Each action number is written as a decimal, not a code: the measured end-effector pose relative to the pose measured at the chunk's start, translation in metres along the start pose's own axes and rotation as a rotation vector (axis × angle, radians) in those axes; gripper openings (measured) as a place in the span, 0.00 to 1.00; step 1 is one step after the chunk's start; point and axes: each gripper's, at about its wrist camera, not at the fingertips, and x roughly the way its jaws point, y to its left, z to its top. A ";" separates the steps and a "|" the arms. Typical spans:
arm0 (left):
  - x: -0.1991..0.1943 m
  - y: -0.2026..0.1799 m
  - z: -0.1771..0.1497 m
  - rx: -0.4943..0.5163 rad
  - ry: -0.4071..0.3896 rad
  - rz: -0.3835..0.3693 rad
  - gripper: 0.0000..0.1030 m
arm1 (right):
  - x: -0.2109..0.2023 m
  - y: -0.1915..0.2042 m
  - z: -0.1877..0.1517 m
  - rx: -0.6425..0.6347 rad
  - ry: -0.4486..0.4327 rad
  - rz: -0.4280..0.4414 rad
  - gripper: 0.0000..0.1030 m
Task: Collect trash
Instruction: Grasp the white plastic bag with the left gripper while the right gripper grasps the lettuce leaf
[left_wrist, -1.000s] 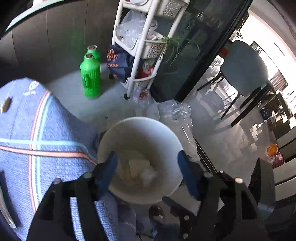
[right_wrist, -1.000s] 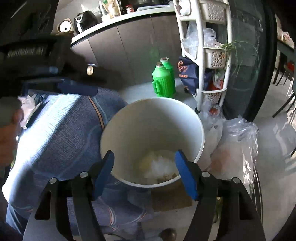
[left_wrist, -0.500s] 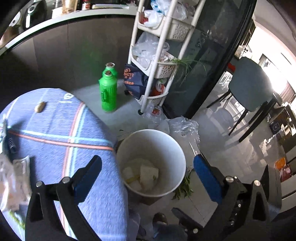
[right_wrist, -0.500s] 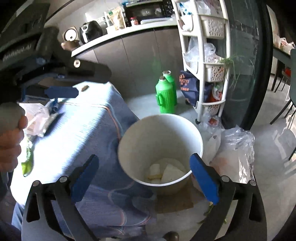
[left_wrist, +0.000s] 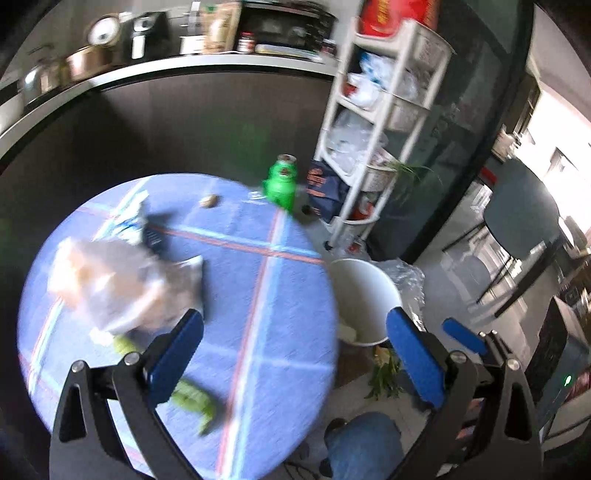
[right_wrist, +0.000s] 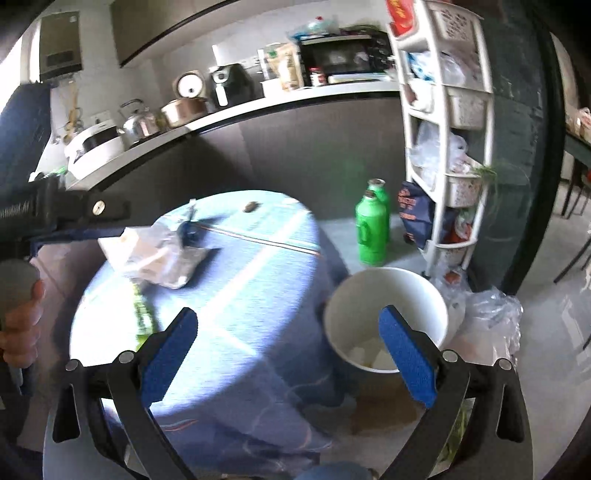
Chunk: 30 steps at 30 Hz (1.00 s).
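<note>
Kitchen floor, round blue-clothed surface (left_wrist: 258, 295) filling the left half of both views, and we're between pickups. Left tool (left_wrist: 295, 354) is spread wide with nothing between its blue pads, hanging over the surface's lower edge. Right tool (right_wrist: 288, 354) is the same story: jaws wide apart, empty, low centre of its frame.

Outward from there: the white bin (right_wrist: 384, 302) stands on the floor just beside the surface, lower right in the right wrist view, and pale scraps (right_wrist: 369, 356) already lie in its bottom, so some trash looks collected.

Plenty left, though. A crumpled clear bag (left_wrist: 110, 284) sits on the surface at left centre, green wrappers (left_wrist: 192, 398) lie near the left tool's pad, a dark blue item (right_wrist: 188, 230) rests beyond the bag, and a small brown bit (left_wrist: 208, 201) sits at the far edge. On the floor by the bin, green leaves (left_wrist: 384, 376) lie loose. I'd call this partway, with the surface not yet cleared.
</note>
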 end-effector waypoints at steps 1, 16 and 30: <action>-0.008 0.012 -0.005 -0.024 -0.003 0.014 0.96 | 0.000 0.007 0.001 -0.012 0.002 0.009 0.92; -0.077 0.180 -0.081 -0.336 -0.045 0.124 0.96 | 0.043 0.139 -0.002 -0.190 0.199 0.257 0.89; -0.059 0.203 -0.077 -0.291 -0.051 0.031 0.96 | 0.126 0.200 -0.001 -0.383 0.332 0.244 0.61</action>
